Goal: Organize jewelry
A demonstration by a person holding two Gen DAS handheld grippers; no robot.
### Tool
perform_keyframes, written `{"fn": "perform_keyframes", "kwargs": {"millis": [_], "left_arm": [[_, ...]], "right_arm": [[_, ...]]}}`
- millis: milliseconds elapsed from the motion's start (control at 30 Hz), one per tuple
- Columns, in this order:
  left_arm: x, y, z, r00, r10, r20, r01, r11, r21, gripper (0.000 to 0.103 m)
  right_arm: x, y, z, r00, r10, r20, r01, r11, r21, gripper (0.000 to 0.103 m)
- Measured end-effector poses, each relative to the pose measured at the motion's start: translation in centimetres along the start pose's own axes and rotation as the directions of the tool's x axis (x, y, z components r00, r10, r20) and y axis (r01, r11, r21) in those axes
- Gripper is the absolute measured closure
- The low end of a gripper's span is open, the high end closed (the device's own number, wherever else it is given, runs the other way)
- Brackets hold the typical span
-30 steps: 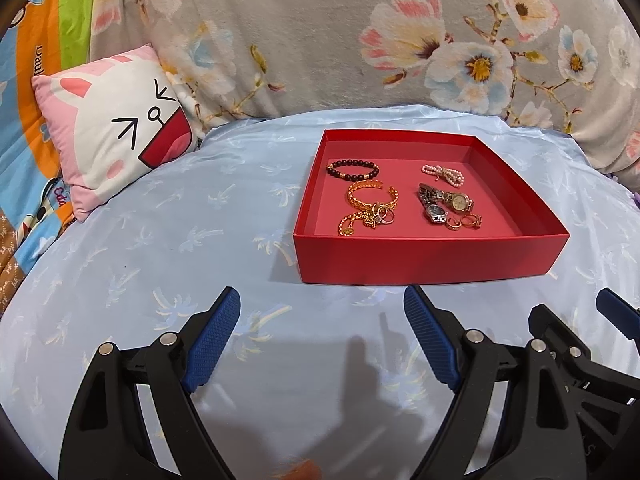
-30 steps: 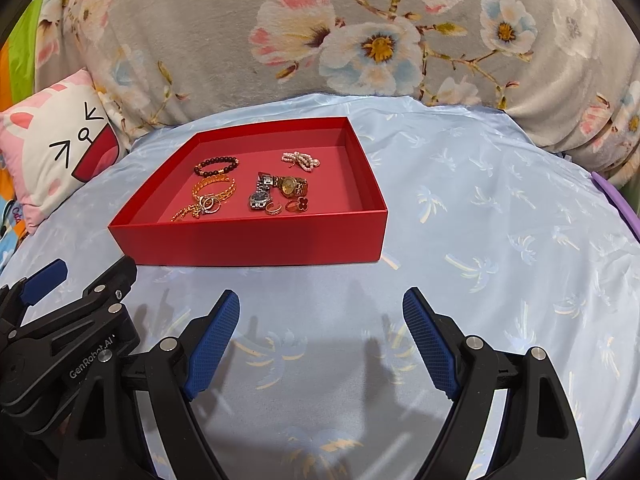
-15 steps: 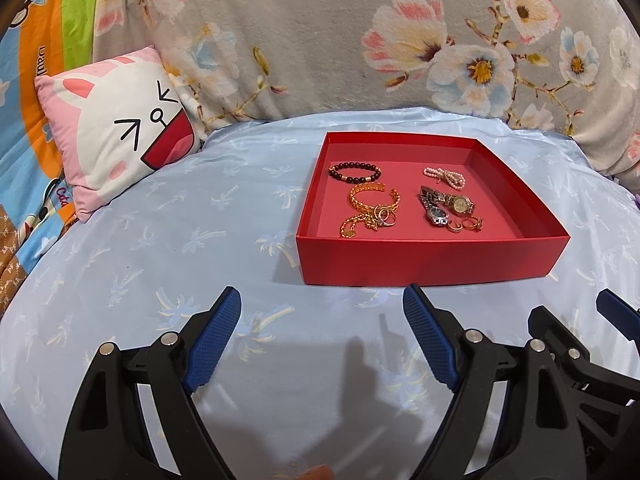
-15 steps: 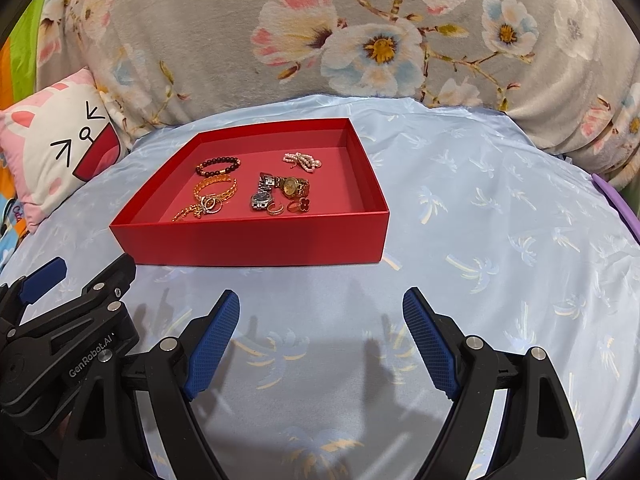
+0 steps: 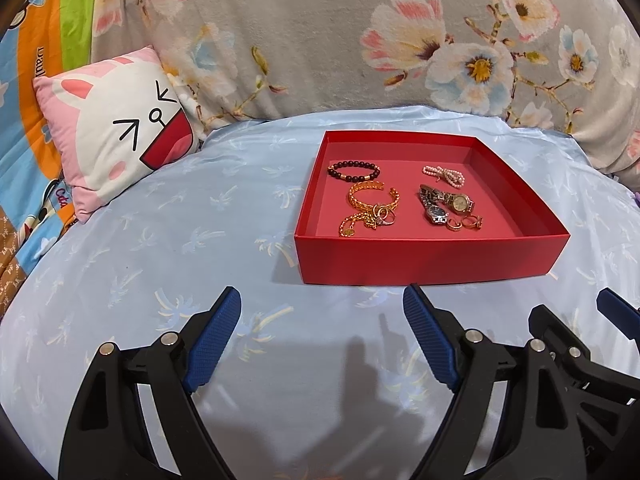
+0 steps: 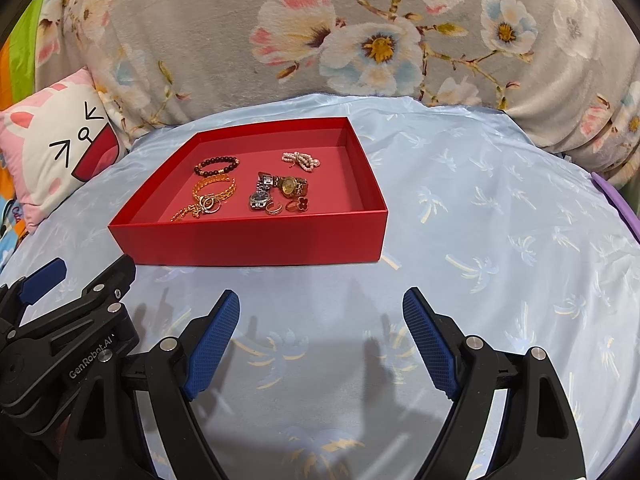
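A red tray point(image 5: 428, 258) sits on the light blue bedsheet, also in the right wrist view point(image 6: 248, 242). Inside lie a black bead bracelet point(image 5: 353, 170), a gold bangle point(image 5: 373, 197), a gold chain with rings point(image 5: 366, 220), a pearl bracelet point(image 5: 444, 174), two watches point(image 5: 444, 204) and small rings point(image 5: 466, 223). My left gripper point(image 5: 322, 308) is open and empty, short of the tray's near wall. My right gripper point(image 6: 321, 310) is open and empty, also short of the tray, beside the left gripper point(image 6: 68, 304).
A pink and white cat-face cushion point(image 5: 116, 128) leans at the back left. A grey floral blanket point(image 5: 360, 36) rises behind the tray. Bare blue sheet point(image 6: 500, 220) lies right of the tray.
Both grippers have drifted very slightly; the tray sits marginally lower and nearer in the views. Jaws remain open and nothing in the tray has moved.
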State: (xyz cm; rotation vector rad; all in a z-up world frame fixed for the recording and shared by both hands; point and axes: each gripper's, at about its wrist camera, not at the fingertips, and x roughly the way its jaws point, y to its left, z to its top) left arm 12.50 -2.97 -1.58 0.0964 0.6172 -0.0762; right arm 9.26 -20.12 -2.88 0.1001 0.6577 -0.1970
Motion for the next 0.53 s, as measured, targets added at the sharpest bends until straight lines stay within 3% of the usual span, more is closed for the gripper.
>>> {"fn": "perform_keyframes", "kwargs": {"millis": [533], "left_arm": [[-0.07,0.0,-0.18,1.0,0.022,0.002,-0.022,1.0,-0.011,0.022]], "right_arm": [[0.12,-0.07,-0.17,1.0,-0.014,0.002,0.014,1.0,-0.013,0.017]]}}
